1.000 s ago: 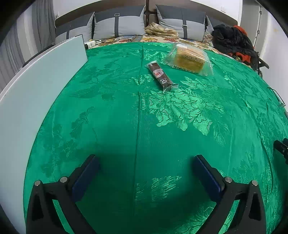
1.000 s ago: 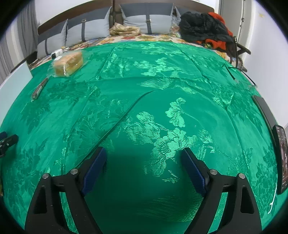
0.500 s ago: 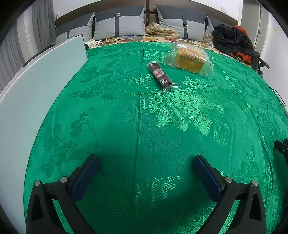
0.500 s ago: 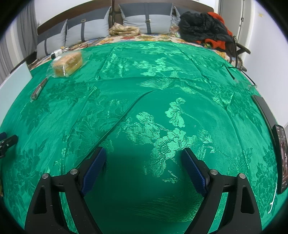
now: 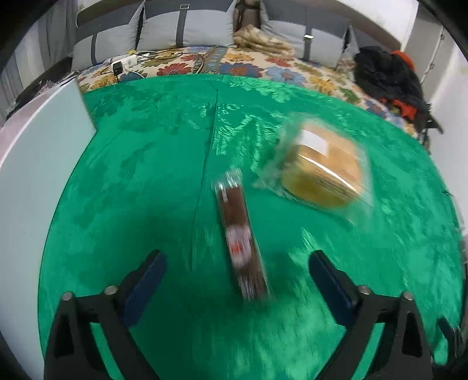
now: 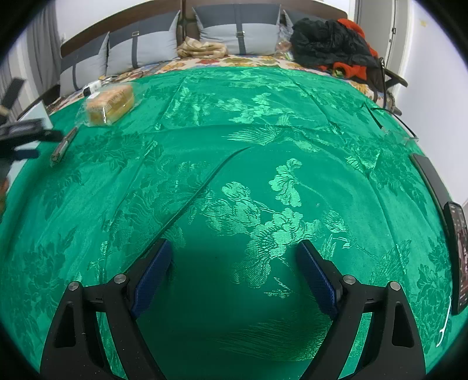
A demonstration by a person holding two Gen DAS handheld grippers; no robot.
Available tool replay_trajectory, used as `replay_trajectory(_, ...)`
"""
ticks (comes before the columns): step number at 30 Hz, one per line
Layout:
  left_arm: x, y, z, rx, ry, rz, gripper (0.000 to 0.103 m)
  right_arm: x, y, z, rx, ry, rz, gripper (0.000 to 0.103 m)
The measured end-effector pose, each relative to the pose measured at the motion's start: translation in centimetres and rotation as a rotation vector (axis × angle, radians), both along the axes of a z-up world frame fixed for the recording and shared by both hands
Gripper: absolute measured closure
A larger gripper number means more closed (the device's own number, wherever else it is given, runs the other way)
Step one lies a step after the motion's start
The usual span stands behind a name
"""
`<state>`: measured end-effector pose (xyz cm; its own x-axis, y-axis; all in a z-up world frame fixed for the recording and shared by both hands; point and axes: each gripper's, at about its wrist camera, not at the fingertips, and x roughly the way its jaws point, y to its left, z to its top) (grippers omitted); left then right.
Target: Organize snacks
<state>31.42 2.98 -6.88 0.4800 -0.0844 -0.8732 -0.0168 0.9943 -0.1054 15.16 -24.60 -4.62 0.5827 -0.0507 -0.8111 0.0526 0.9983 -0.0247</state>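
A long brown wrapped snack bar [image 5: 241,238] lies on the green cloth [image 5: 131,190]. My left gripper [image 5: 237,271] is open, its near end lying between the two fingers. A clear bag of yellow cake [image 5: 321,172] lies just beyond it to the right. In the right wrist view the bar [image 6: 63,146] and the cake bag [image 6: 109,102] are far left, with the left gripper's body [image 6: 20,134] beside them. My right gripper [image 6: 234,263] is open and empty over bare cloth.
A pale board [image 5: 35,163] stands along the cloth's left edge. Pillows [image 5: 181,26], a floral sheet with cables and a dark heap of clothes [image 5: 386,76] lie at the back. A phone [image 6: 459,254] lies at the right edge.
My left gripper has moved quickly forward to the snack bar, which now sits between its open fingers; the view is blurred. My right gripper has stayed still.
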Motion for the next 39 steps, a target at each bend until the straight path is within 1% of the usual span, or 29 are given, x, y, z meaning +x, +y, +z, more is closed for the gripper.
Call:
replay_trajectory(1,0.5,0.0,-0.4,0.017,0.01,0.001,0.015,0.0,0.0,0.0,0.0,0.0,0.0,0.013)
replay_trajectory(2,1.1,-0.2,-1.0,0.044,0.025,0.001,0.022,0.0,0.0,0.0,0.0,0.0,0.0,0.013)
replay_trajectory(3,1.3,-0.4,-1.3,0.083,0.02,-0.001,0.023,0.0,0.0,0.0,0.0,0.0,0.0,0.013)
replay_trajectory(4,1.3,-0.5,-1.4,0.1,-0.001,-0.01,0.027,0.0,0.0,0.0,0.0,0.0,0.0,0.013)
replay_trajectory(5,1.2,-0.6,-1.3,0.093,-0.018,-0.028,0.041,0.0,0.0,0.0,0.0,0.0,-0.001,0.013)
replay_trajectory(6,1.2,-0.6,-1.2,0.08,-0.03,-0.035,0.052,0.0,0.0,0.0,0.0,0.0,-0.001,0.013)
replay_trajectory(7,1.1,-0.6,-1.0,0.087,-0.04,-0.038,0.079,0.0,0.0,0.0,0.0,0.0,-0.001,0.013)
replay_trajectory(8,1.1,-0.5,-0.9,0.09,-0.038,-0.042,0.083,0.0,0.0,0.0,0.0,0.0,-0.001,0.013)
replay_trajectory(11,0.0,0.1,-0.9,0.09,-0.039,-0.055,0.084,0.0,0.0,0.0,-0.001,0.0,-0.001,0.013)
replay_trajectory(15,-3.5,1.0,-0.4,0.068,-0.045,-0.074,0.085,0.0,0.0,0.0,0.0,0.0,-0.001,0.013)
replay_trajectory(21,-11.4,2.6,0.3,0.059,-0.036,-0.124,0.085,0.0,0.0,0.0,0.0,0.0,-0.001,0.013)
replay_trajectory(25,-14.9,3.1,0.1,0.053,-0.031,-0.157,0.084,0.0,0.1,0.0,0.0,0.0,-0.001,0.013)
replay_trajectory(27,-15.8,2.9,-0.3,0.072,-0.034,-0.187,0.084,0.0,0.1,0.0,0.0,0.0,-0.001,0.013)
replay_trajectory(28,-16.0,2.7,-0.7,0.089,-0.031,-0.199,0.079,0.0,0.1,0.0,0.0,0.0,-0.001,0.013)
replay_trajectory(30,-16.1,2.6,-0.8,0.115,-0.059,-0.188,0.052,0.0,0.1,0.0,0.0,0.0,-0.001,0.013)
replay_trajectory(31,-16.0,2.6,-0.9,0.123,-0.066,-0.179,0.021,0.0,0.1,0.0,0.0,0.0,-0.001,0.013)
replay_trajectory(32,-15.8,2.7,-0.9,0.131,-0.085,-0.162,0.011,0.0,0.1,0.0,0.0,0.0,-0.001,0.013)
replay_trajectory(33,-15.8,2.8,-0.9,0.13,-0.106,-0.154,0.011,0.0,0.1,0.0,0.0,0.0,-0.002,0.013)
replay_trajectory(34,-15.4,2.9,-1.2,0.134,-0.1,-0.152,0.011,0.0,0.1,0.0,0.0,0.0,-0.002,0.013)
replay_trajectory(35,-15.1,3.0,-1.7,0.144,-0.083,-0.148,0.008,0.0,0.1,-0.1,0.0,0.0,-0.002,0.013)
replay_trajectory(36,-15.1,3.3,-1.8,0.128,-0.092,-0.141,0.008,0.0,0.1,0.0,0.0,0.0,-0.002,0.013)
replay_trajectory(38,-14.9,4.2,-2.2,0.087,-0.086,-0.115,0.003,0.0,0.1,0.0,0.001,0.0,-0.002,0.013)
replay_trajectory(39,-14.9,4.5,-2.3,0.081,-0.089,-0.098,0.001,0.0,0.1,-0.1,0.001,0.0,-0.002,0.013)
